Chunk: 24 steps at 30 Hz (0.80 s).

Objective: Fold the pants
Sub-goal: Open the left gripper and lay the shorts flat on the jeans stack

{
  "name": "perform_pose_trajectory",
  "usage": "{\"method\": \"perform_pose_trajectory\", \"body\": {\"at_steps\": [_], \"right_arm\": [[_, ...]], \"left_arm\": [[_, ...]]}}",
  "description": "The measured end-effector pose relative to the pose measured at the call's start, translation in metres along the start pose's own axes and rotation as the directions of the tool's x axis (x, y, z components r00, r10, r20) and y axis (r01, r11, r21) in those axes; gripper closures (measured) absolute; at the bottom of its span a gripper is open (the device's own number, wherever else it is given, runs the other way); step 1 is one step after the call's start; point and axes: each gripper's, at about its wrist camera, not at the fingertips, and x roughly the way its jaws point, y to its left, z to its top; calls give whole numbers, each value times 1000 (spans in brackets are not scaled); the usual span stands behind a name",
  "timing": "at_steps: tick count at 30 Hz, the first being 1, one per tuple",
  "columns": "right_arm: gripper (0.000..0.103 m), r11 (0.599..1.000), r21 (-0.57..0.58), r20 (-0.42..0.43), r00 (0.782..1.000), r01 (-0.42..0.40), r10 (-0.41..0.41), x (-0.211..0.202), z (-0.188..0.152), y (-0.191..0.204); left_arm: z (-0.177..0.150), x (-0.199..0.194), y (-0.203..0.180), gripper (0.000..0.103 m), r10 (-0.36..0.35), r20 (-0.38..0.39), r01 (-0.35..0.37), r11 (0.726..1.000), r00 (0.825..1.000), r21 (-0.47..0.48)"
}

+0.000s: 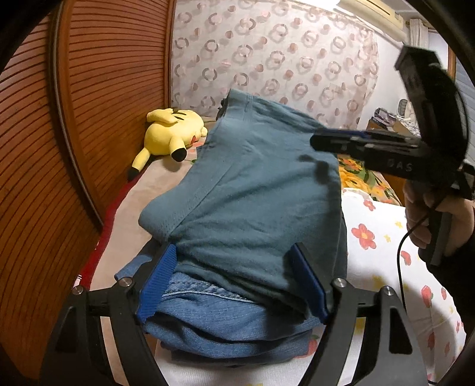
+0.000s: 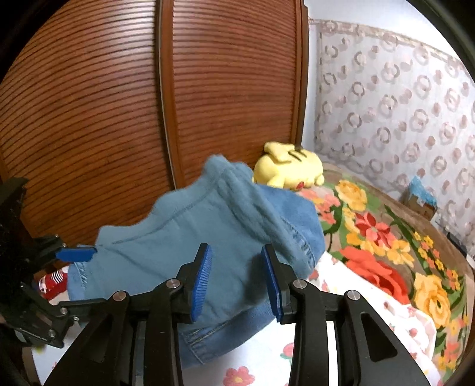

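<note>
Slatted brown wooden wardrobe doors (image 2: 148, 104) beside the bed, sheer curtain with ring and dot pattern (image 1: 267, 59) behind, yellow plush toy (image 1: 170, 132) lying by the doors, flowered blanket (image 2: 386, 237), white floral sheet (image 1: 386, 237), air conditioner (image 1: 374, 10) up high

A yellow plush toy (image 1: 170, 133) lies beside the slatted wooden wardrobe (image 2: 118, 112). A floral blanket (image 2: 394, 252) covers the bed, a patterned curtain (image 1: 267, 59) behind.
</note>
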Motion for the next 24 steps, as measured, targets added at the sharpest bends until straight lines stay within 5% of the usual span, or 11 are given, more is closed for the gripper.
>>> {"method": "perform_pose_trajectory", "body": {"at_steps": [24], "right_arm": [[44, 995, 97, -1, 1000, 16, -15, -25, -12, 26]], "left_arm": [[-10, -32, 5, 24, 39, 6, -39, 999, 999, -6]]}}
